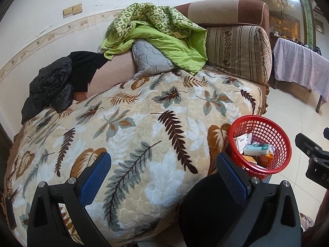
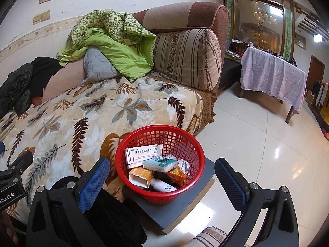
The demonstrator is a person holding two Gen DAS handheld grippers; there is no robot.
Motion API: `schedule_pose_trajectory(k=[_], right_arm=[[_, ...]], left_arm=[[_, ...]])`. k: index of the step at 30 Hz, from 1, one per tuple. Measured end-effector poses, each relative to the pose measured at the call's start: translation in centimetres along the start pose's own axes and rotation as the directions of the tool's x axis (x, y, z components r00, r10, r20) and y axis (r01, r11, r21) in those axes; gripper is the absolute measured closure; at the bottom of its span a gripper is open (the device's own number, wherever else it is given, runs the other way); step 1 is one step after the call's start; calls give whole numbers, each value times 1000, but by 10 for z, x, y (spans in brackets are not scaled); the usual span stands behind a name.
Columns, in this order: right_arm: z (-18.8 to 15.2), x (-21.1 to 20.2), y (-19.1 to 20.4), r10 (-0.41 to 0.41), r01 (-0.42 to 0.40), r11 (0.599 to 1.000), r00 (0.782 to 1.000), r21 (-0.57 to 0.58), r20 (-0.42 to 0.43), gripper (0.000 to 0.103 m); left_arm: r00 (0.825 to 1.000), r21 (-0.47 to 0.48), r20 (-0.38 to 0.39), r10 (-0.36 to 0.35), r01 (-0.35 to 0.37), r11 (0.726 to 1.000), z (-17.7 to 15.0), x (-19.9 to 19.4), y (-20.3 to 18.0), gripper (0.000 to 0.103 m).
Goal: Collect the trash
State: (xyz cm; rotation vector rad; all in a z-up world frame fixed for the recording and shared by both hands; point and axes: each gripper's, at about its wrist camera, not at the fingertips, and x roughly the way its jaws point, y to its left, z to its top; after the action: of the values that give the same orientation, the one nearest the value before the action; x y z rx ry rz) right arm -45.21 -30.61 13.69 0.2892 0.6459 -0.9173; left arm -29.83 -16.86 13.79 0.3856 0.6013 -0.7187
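While the left gripper (image 1: pixel 162 177) hangs over the leaf-patterned blanket (image 1: pixel 131 123) with its blue fingers (image 1: pixel 95 178) spread wide and nothing between them, the left wrist view shows the couch seat bare of any loose scrap. The red basket (image 1: pixel 284 144) sits off to the right, just beside the seat edge, already holding several packets. The danger on this side: with no trash in sight on the blanket, a grab here could snag the plush fabric instead, or the black jacket (image 1: pixel 49 90) at the far end could be mistaken for rubbish.

Over to the right wrist view, and the right gripper (image 2: pixel 162 178) hovers directly above the basket, fingers (image 2: pixel 230 185) likewise wide apart and empty. Inside lie a white medicine box (image 2: pixel 141 154), a tissue pack (image 2: pixel 161 163), an orange carton (image 2: pixel 139 177), a small white bottle (image 2: pixel 162 186) and a crumpled orange wrapper (image 2: pixel 176 175), so the collecting looks largely done. The basket stands on a dark grey board (image 2: pixel 185 201) above the shiny floor (image 2: pixel 257 144), with the board's corner overhanging. A careless downward nudge on the rim could tip the light basket and spill everything onto the tiles. Reaching in again could also drag a packet back out.
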Motion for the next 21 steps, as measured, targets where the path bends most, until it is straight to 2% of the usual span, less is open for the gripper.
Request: schedule_pose_trajectory(k=[21], right_arm=[[0,0,1,0,0,1000,1000,-3,0,0]], left_arm=[[1000,0,1,-1,1,1000,0,0,2,2]])
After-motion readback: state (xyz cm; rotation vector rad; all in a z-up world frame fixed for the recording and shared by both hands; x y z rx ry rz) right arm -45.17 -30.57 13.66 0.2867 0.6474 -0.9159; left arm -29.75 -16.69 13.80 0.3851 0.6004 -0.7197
